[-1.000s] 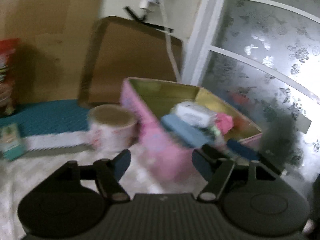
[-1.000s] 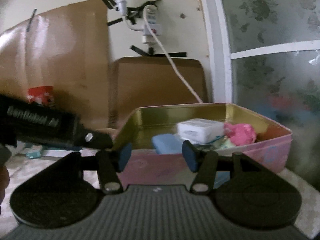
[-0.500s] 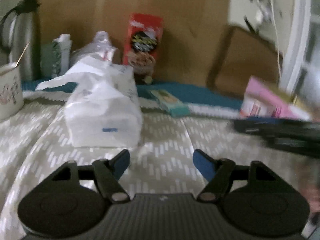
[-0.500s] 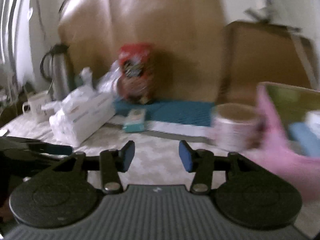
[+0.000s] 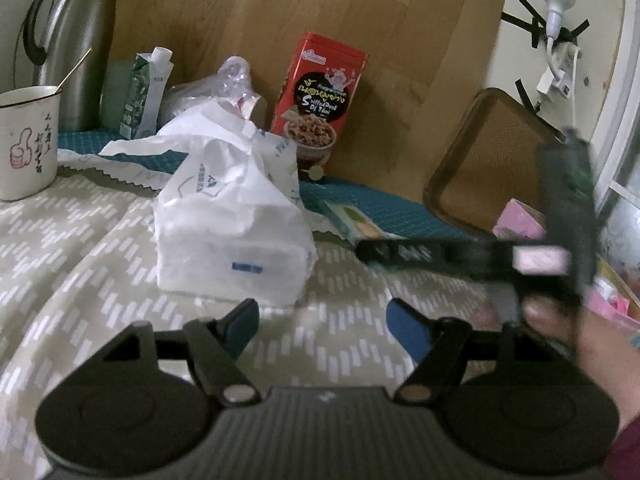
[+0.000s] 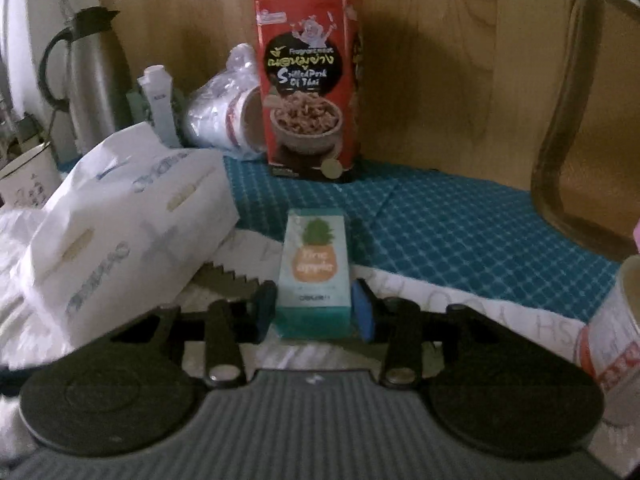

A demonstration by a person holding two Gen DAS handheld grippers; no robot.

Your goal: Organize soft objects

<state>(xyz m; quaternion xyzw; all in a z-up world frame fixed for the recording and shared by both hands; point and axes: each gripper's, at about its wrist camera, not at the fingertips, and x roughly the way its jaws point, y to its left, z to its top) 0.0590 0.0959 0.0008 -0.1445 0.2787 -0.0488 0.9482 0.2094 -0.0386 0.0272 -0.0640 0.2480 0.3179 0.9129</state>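
Observation:
A small teal pack with a pineapple print (image 6: 314,270) lies on the patterned cloth. My right gripper (image 6: 314,314) has its jaws on either side of the pack's near end, apart from it or just touching. The pack also shows in the left wrist view (image 5: 354,222). A white tissue bag (image 5: 232,224) lies in front of my left gripper (image 5: 320,326), which is open and empty above the cloth. The bag shows at left in the right wrist view (image 6: 120,232). The pink tin (image 5: 524,224) sits at far right, behind the blurred right gripper.
A red snack box (image 6: 310,80), a clear bag with paper cups (image 6: 228,120), a carton (image 5: 146,92), a steel flask (image 5: 70,44) and a white mug (image 5: 26,140) stand along the back. A brown tray (image 5: 496,160) leans on the wall. A tape roll (image 6: 616,320) sits right.
Both grippers swung left, away from the pink tin. The right gripper came down around the teal pineapple pack. The left now faces the white tissue bag.

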